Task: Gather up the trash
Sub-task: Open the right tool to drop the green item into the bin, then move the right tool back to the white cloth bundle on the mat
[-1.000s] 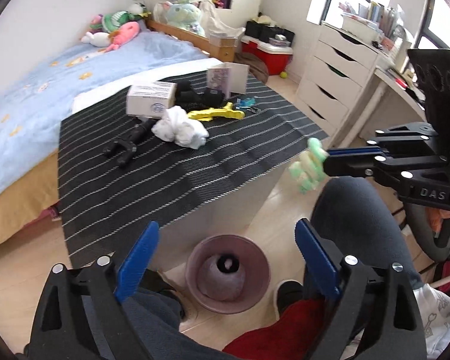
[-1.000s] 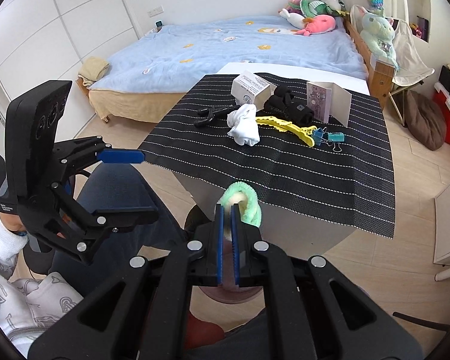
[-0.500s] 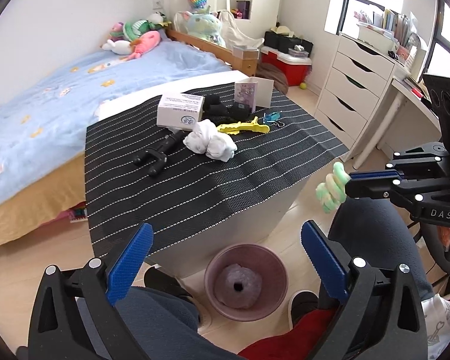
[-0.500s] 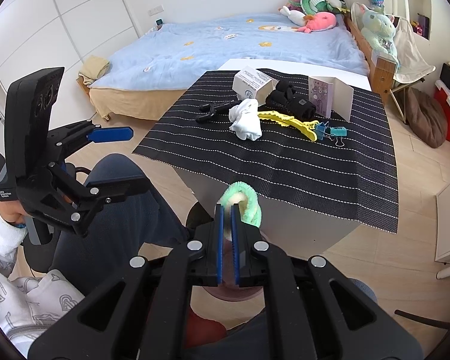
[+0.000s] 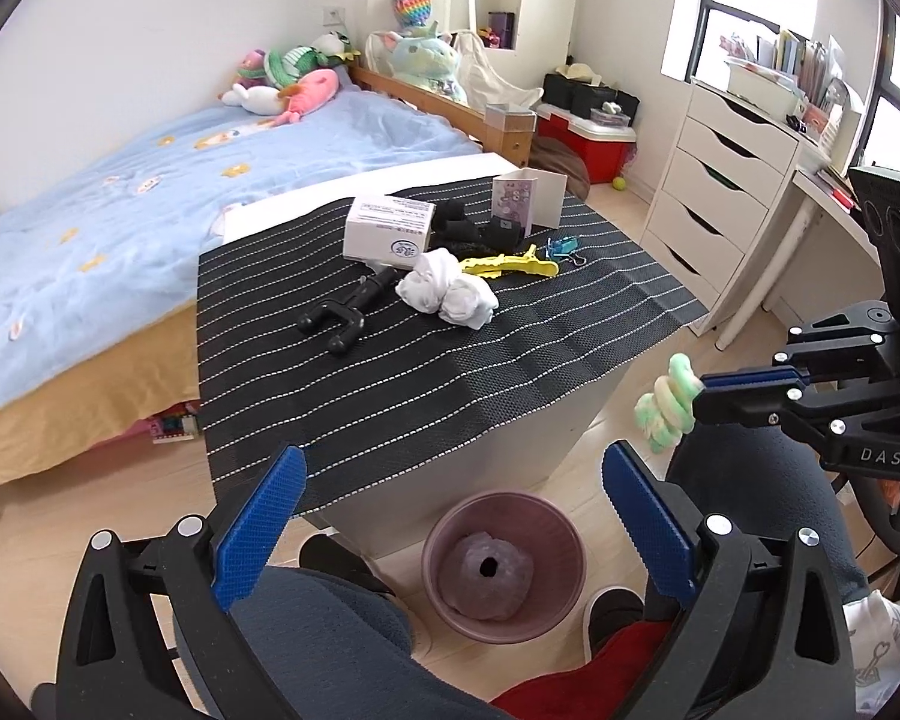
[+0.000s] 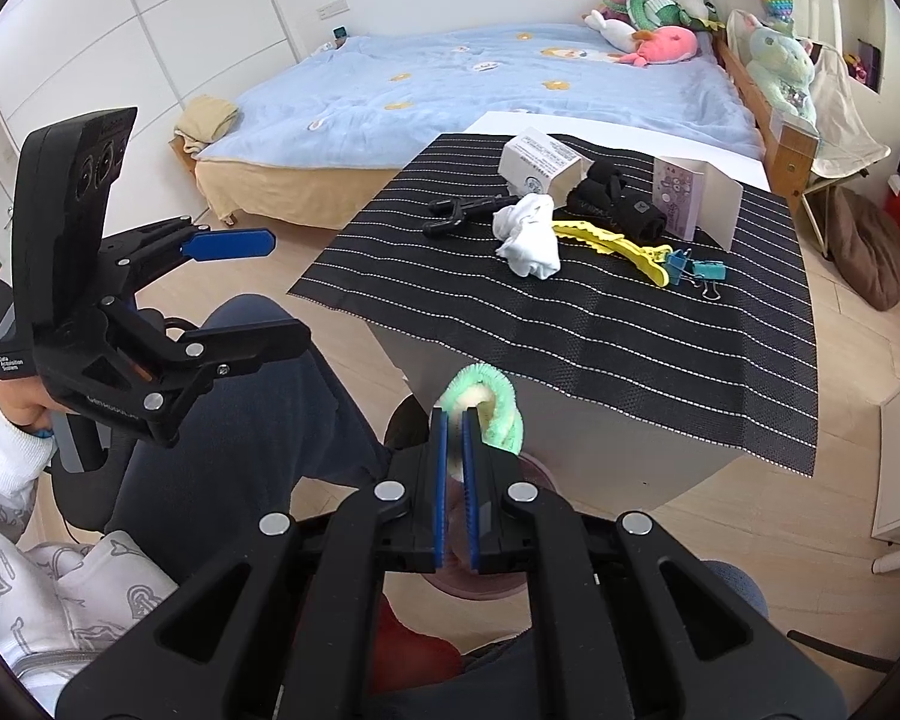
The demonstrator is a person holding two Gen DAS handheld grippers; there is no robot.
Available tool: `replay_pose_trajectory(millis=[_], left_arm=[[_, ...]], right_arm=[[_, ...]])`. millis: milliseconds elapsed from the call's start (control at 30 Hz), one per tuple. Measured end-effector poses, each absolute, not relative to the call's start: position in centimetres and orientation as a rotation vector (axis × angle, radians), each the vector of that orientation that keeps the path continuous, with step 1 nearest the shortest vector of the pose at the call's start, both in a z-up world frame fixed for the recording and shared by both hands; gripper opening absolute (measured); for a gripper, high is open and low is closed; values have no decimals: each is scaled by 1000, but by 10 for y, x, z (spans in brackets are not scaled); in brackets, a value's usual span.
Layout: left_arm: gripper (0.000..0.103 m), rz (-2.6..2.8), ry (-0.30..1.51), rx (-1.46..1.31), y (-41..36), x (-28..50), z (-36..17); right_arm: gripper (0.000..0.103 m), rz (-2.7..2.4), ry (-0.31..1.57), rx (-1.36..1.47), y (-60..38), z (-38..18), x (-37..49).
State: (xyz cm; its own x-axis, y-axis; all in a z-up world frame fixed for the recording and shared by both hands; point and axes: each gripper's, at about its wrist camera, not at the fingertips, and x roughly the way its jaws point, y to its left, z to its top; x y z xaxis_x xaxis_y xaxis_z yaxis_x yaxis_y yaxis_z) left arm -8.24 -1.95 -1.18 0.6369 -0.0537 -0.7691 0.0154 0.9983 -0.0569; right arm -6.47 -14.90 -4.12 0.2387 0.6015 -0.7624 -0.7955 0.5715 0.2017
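Note:
A green and white fuzzy twist [image 6: 493,403] sticks out from the tips of my right gripper [image 6: 455,420], which is shut on it. In the left wrist view the same right gripper [image 5: 709,393] holds the twist [image 5: 666,414] in the air, right of the table's corner and up and to the right of the bin. The mauve waste bin [image 5: 561,531] stands on the floor by the table's front, with a crumpled lump [image 5: 486,570] inside. My left gripper [image 5: 450,468] is open above the bin with nothing between its fingers; the right wrist view shows it [image 6: 252,294] at the left.
A low table with a black striped mat [image 5: 450,360] carries a white box [image 5: 389,233], a black forked tool [image 5: 342,315], white crumpled cloth [image 5: 450,294], a yellow clip [image 5: 510,264], teal binder clips [image 6: 693,270] and a folded card [image 5: 528,204]. A person's knees frame the bin. Bed left, drawers right.
The left gripper has tilted up a little, so more of the room shows, and its jaws have spread slightly wider. The right gripper has kept still with the fuzzy twist.

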Motion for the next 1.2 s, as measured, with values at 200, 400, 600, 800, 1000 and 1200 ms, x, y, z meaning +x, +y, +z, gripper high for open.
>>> replay_pose_trajectory(millis=[200,400,600,800,1000,1200], left_arm=[[95,-30,875,-50,-16,-84,-11],[95,-30,875,-50,-15,-84,-11],[95,-34,880,-49,-16,-82,-11],[95,-29,884,-50,-17,-82,-13],[95,-23,887,-56,-17,-79,-15],[95,-15,882,-54,-14,-78,-15]], right_arm=[[8,1010,920,-253,-143,-40,-70],[88,1006,915,-220,-144,-42,-68],[96,951,911,-221,-146,-43,-63],[97,916,917,-202,-153,-47,-58],[97,894,926,-160,-158,-47,-52],[97,881,928,-108,-160,-44,-44]])
